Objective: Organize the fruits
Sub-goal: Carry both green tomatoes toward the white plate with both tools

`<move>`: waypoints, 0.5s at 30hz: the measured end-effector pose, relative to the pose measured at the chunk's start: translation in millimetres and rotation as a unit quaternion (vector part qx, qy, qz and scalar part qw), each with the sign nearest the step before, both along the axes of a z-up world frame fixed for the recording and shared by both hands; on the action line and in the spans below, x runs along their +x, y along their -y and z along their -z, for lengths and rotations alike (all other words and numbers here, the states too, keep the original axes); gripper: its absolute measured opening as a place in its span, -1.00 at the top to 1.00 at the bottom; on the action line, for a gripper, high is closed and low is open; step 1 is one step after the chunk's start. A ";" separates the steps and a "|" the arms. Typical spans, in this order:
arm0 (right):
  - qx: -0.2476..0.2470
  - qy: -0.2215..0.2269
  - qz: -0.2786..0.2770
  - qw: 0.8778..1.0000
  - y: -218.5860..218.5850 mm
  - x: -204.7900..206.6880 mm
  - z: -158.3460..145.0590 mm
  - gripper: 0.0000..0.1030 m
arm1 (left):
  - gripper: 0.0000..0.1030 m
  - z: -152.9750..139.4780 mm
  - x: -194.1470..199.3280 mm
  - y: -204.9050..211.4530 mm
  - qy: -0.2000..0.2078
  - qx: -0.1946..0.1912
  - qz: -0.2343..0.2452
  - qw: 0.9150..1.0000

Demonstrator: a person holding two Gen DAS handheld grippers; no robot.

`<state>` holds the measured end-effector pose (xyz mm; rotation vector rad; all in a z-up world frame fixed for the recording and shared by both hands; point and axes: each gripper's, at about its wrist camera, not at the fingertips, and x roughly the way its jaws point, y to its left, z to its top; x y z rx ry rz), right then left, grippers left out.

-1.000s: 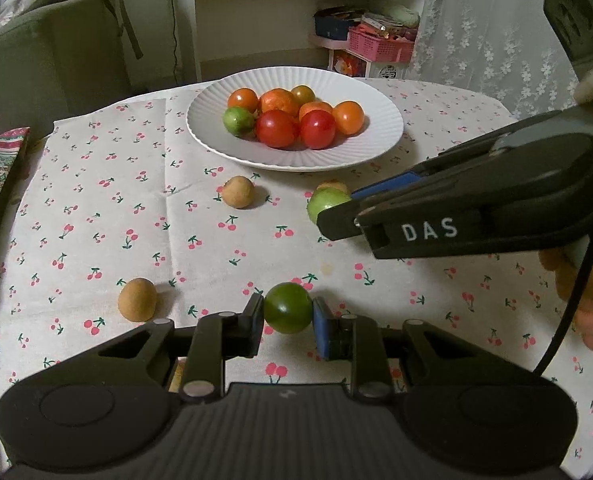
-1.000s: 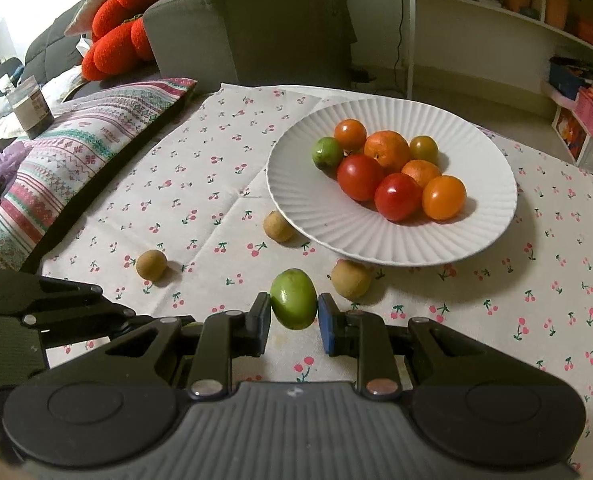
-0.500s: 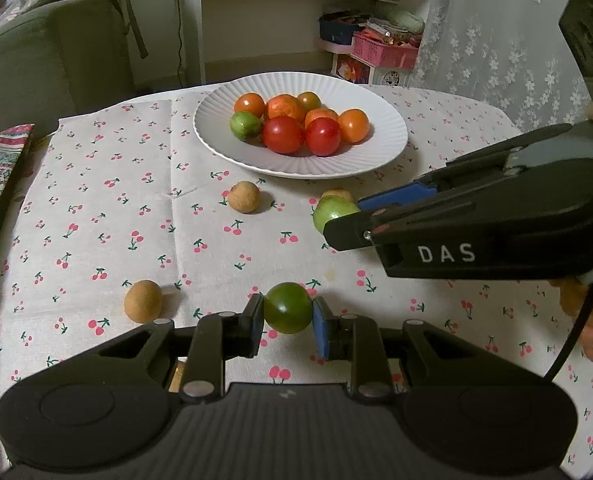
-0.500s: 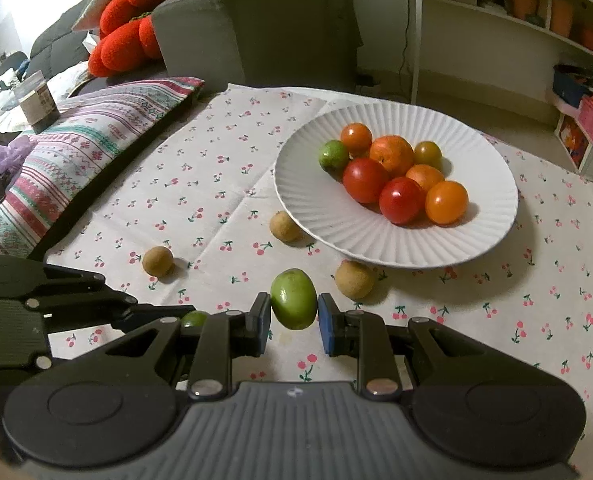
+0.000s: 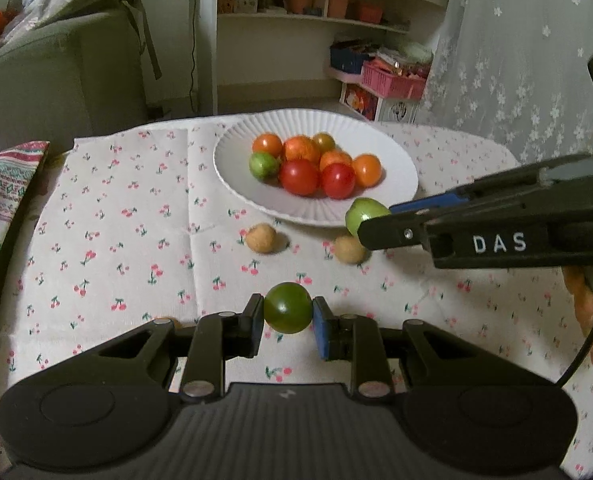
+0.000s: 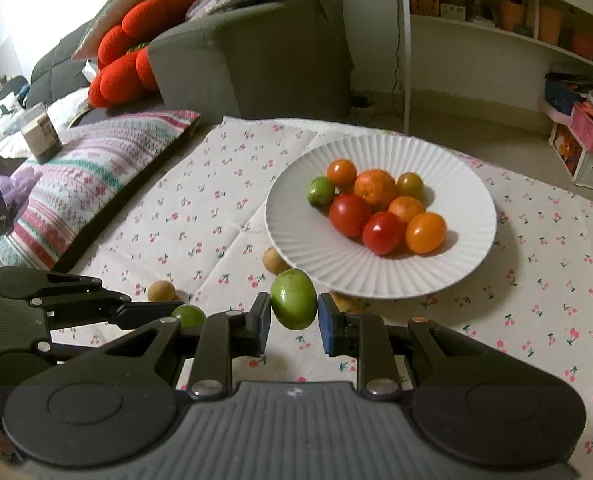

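Each claw is clamped on a fruit: left claw (image 5: pixel 288 326) on a dark green tomato (image 5: pixel 288 307), right claw (image 6: pixel 294 322) on a light green one (image 6: pixel 294 298). Next I carry both ahead to the plate (image 6: pixel 336 272).

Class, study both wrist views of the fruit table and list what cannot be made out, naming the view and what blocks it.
- Left wrist view: the third brown fruit is almost wholly hidden behind the left gripper.
- Left wrist view: the light green fruit is partly covered by the right gripper.
- Right wrist view: one brown fruit sits half behind a finger pad.
- Both views: shelf items are too small and blurred to identify.
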<state>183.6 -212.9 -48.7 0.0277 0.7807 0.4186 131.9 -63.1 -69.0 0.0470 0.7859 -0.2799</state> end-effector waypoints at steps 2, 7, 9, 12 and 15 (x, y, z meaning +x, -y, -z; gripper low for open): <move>0.003 0.004 0.002 1.000 1.6 1.0 -2.5 0.56 | 1.00 -3.9 2.9 0.8 0.007 -0.002 -0.001 1.000; 0.003 0.011 0.015 1.000 8.9 4.1 -4.3 0.56 | 1.00 -12.6 12.8 3.1 0.014 -0.007 -0.002 1.000; 0.003 0.012 0.018 1.000 12.4 4.8 -4.7 0.56 | 1.00 -15.0 18.8 4.8 0.012 -0.005 -0.001 1.000; 0.002 0.016 0.027 1.000 18.6 7.5 -6.4 0.56 | 1.00 -21.4 26.5 9.3 0.022 0.002 0.001 1.000; 0.001 0.019 0.041 0.999 27.4 10.9 -7.0 0.56 | 1.00 -25.5 33.8 15.0 0.028 0.003 0.006 1.000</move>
